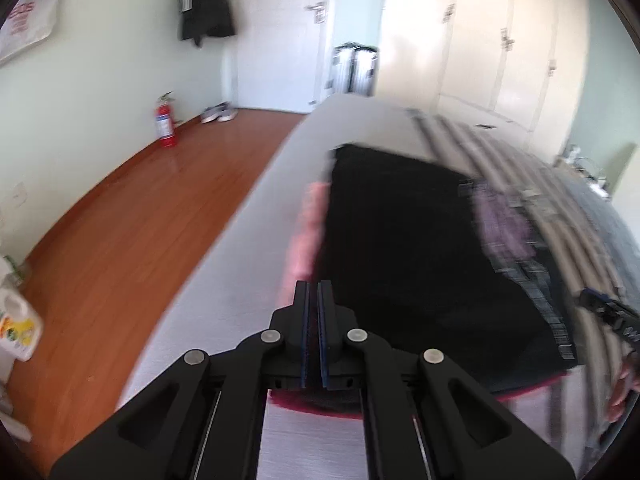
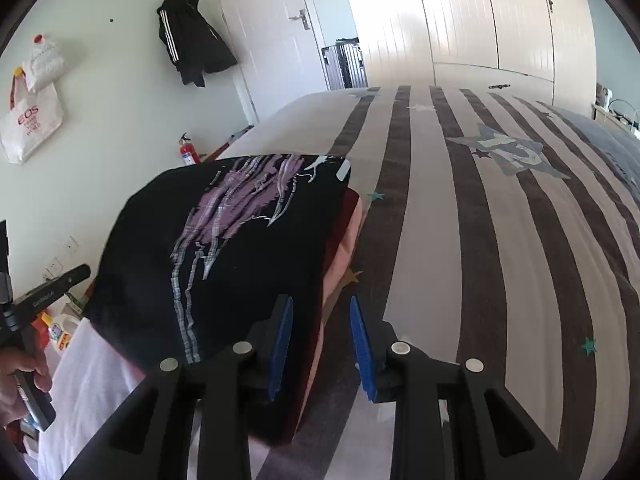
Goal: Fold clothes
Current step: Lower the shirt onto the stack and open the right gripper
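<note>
**Folded stack sitting on the bed, both claws hovering at its near edge**

In the left wrist view, a white plastic bottle with a colourful label (image 1: 18, 330) is standing at the far left on the reddish-brown wooden floor (image 1: 132, 216). Further back, a red fire extinguisher (image 1: 165, 122) is leaning near the pale green wall, with a pair of light sneakers (image 1: 218, 113) just beyond it. The black left gripper (image 1: 313, 292) is pointing down toward the bed, its blue-lined jaws clenched together with nothing between them. Just past its tips, the folded black T-shirt with a purple and grey print (image 1: 408, 248) is lying on top of a folded pink garment (image 1: 306, 232), which is peeking out along the stack's left side; the picture is blurred here.

In the right wrist view, a hand (image 2: 20, 376) at the far left edge is holding the other tool's handle. The same black T-shirt (image 2: 224, 248) is resting on the stack, with a dark red layer and the pink garment (image 2: 344, 252) showing at its right edge, and a white cloth (image 2: 88, 376) is lying beneath at the lower left. The right gripper (image 2: 320, 340) is hanging over the stack's right edge with its jaws partly apart; whether they are pressing on cloth cannot be told. To the right, the brown-and-cream striped bedcover with star prints (image 2: 480, 240) is spreading across the bed.
</note>
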A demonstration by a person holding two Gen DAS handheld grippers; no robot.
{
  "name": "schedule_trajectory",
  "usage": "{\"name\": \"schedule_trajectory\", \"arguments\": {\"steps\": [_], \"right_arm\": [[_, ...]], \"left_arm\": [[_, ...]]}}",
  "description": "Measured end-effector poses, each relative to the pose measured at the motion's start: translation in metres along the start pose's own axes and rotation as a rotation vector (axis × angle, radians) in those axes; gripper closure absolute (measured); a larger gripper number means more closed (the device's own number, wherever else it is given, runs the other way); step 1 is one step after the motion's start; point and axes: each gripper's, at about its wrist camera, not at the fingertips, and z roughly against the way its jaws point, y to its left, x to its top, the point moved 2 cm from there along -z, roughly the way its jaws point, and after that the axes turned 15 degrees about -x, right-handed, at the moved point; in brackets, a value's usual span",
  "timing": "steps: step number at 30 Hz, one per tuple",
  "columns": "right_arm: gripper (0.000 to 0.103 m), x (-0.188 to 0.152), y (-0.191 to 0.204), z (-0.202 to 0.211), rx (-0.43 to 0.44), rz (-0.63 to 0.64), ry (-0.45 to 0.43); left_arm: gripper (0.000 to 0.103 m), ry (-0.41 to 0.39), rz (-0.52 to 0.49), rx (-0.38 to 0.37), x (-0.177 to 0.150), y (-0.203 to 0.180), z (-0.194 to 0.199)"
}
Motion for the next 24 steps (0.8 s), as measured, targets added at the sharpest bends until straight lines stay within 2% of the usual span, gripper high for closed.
{"name": "schedule_trajectory", "arguments": {"steps": [2, 5, 8, 10, 11, 13, 16, 19, 22, 24], "right_arm": [[0.074, -0.003, 0.008, 0.005, 0.025, 0.015, -0.004], [0.074, -0.013, 0.02, 0.007, 0.044, 0.04, 0.016], [0.074, -0.031, 0.021, 0.001, 0.032, 0.051, 0.059], [0.074, -0.041, 0.013, 0.002, 0.024, 0.043, 0.086], [0.072, -0.044, 0.007, 0.005, 0.018, 0.037, 0.089], [0.072, -0.043, -0.002, 0.012, 0.002, 0.035, 0.076], [0.069, -0.017, -0.007, 0.014, -0.011, 0.022, 0.011], [0.068, 0.025, 0.001, -0.006, -0.009, 0.012, -0.044], [0.068, 0.067, 0.021, -0.035, -0.006, 0.028, -0.083], [0.068, 0.085, 0.033, -0.054, -0.007, 0.036, -0.079]], "left_arm": [[0.1, 0.015, -0.025, -0.044, -0.005, -0.019, -0.004], [0.1, 0.069, -0.027, -0.019, -0.025, -0.014, -0.013], [0.1, 0.092, -0.001, 0.074, -0.039, 0.013, -0.013], [0.1, 0.067, 0.004, 0.154, -0.039, 0.029, -0.004], [0.1, 0.049, 0.02, 0.176, -0.035, 0.036, 0.001], [0.1, 0.009, 0.034, 0.168, -0.021, 0.039, 0.003], [0.1, -0.036, -0.008, 0.105, 0.015, 0.026, -0.013], [0.099, -0.057, -0.036, 0.029, 0.057, 0.011, -0.045], [0.099, -0.04, -0.047, -0.015, 0.087, 0.003, -0.082], [0.098, -0.003, -0.067, -0.008, 0.099, 0.003, -0.108]]}}
